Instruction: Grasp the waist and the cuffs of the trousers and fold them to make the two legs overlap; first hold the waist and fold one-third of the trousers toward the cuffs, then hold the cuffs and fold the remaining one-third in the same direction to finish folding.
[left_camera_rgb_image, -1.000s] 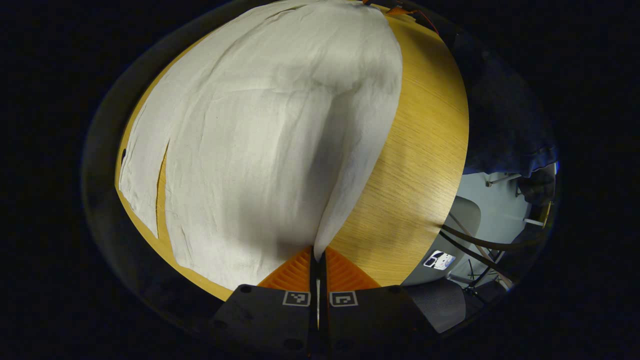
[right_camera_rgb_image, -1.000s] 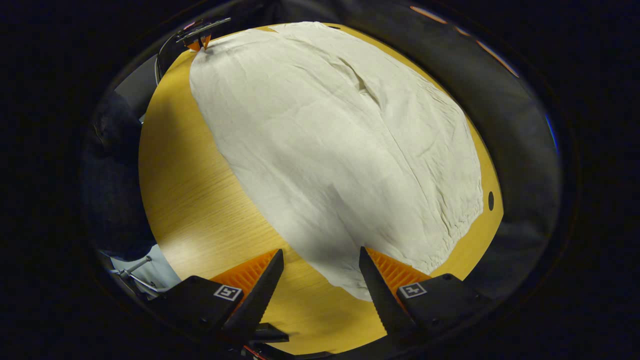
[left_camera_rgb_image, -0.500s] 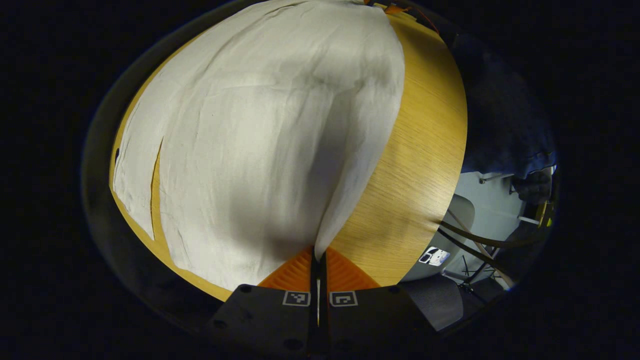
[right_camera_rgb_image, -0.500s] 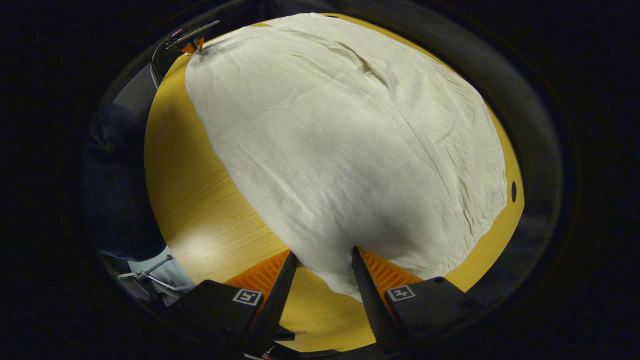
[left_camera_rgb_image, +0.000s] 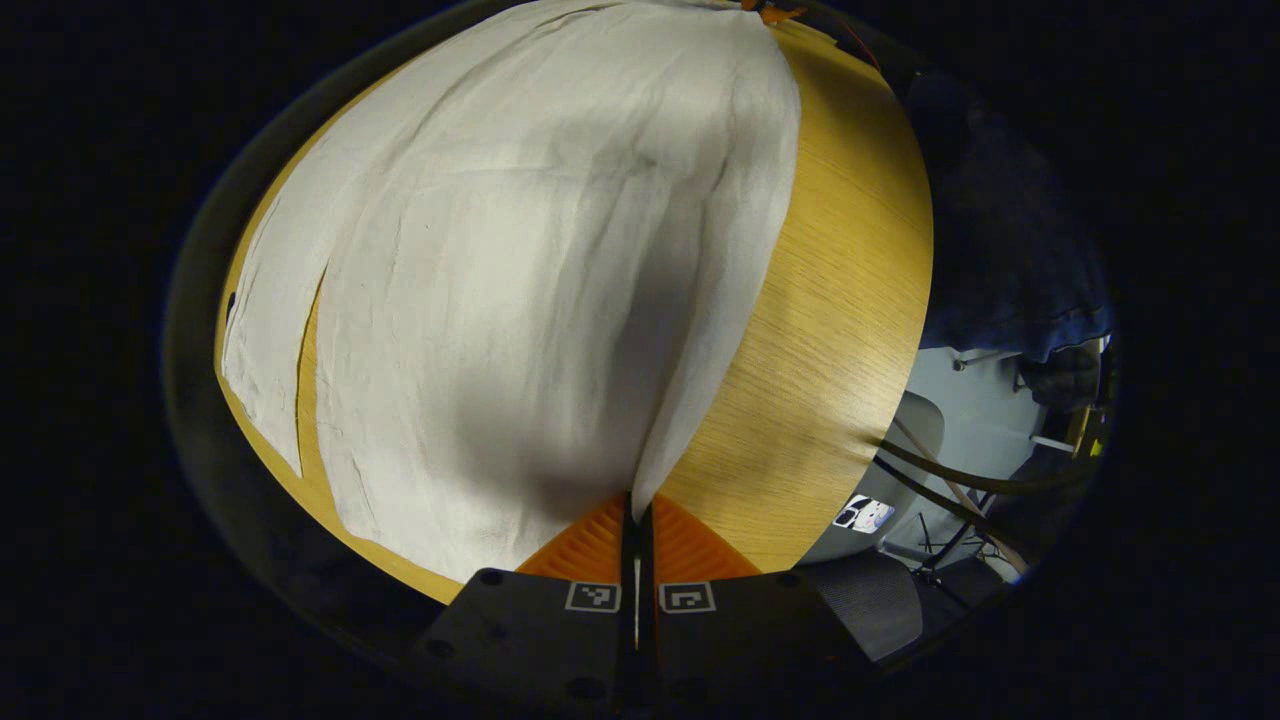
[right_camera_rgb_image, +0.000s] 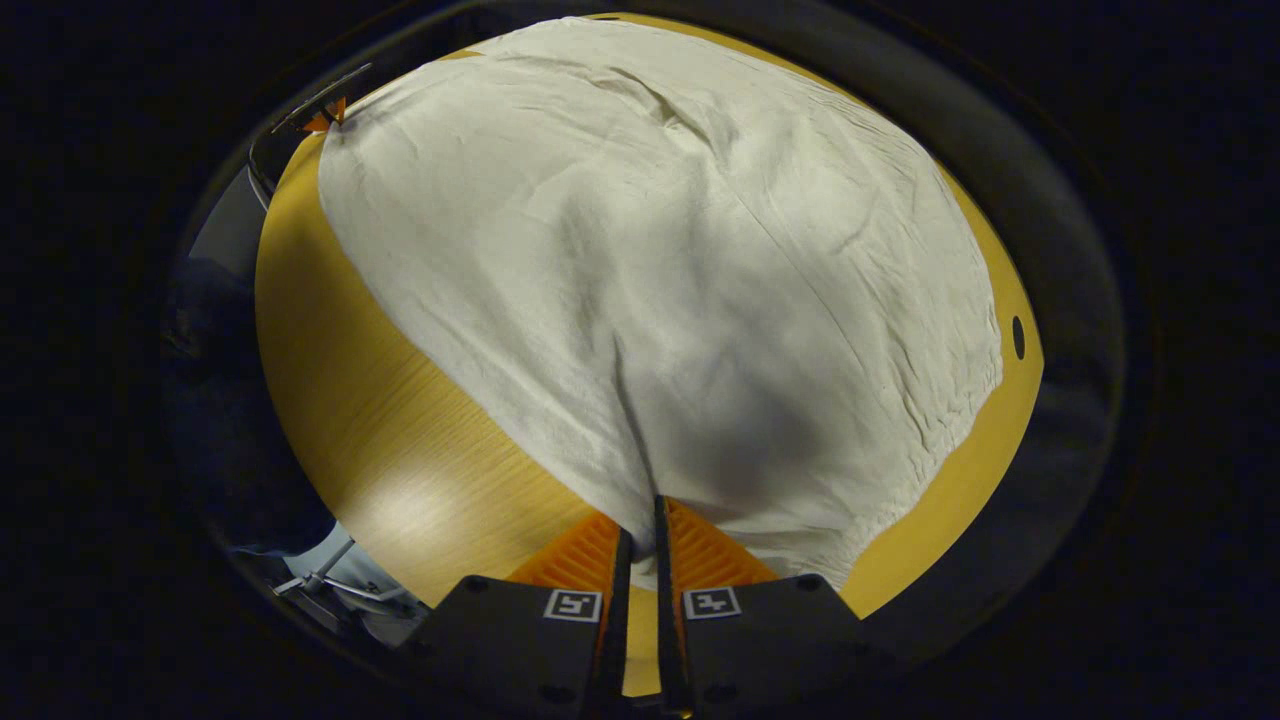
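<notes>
White trousers (left_camera_rgb_image: 520, 260) lie spread on a wooden table (left_camera_rgb_image: 840, 300), with a narrow gap between the two legs at the left of the left gripper view. My left gripper (left_camera_rgb_image: 636, 503) is shut on the near leg's cuff edge, which rises in a ridge to the fingertips. In the right gripper view the trousers (right_camera_rgb_image: 650, 240) stretch away, their gathered waistband (right_camera_rgb_image: 935, 430) at the lower right. My right gripper (right_camera_rgb_image: 640, 525) is shut on the near waist corner, and a crease runs up from it. The left gripper (right_camera_rgb_image: 325, 110) shows far off at the trousers' other end.
The table (right_camera_rgb_image: 400, 430) has a bare strip along the near side of the trousers and a small round hole (right_camera_rgb_image: 1017, 337) near its far edge. A person's dark clothing (left_camera_rgb_image: 1000, 250) is beside the table. A chair (left_camera_rgb_image: 920, 430) and cables stand on the floor beyond the table's edge.
My right gripper moved forward over the waist corner and went from open to shut on it. My left gripper stayed shut on the cuff, and the cloth shifted slightly.
</notes>
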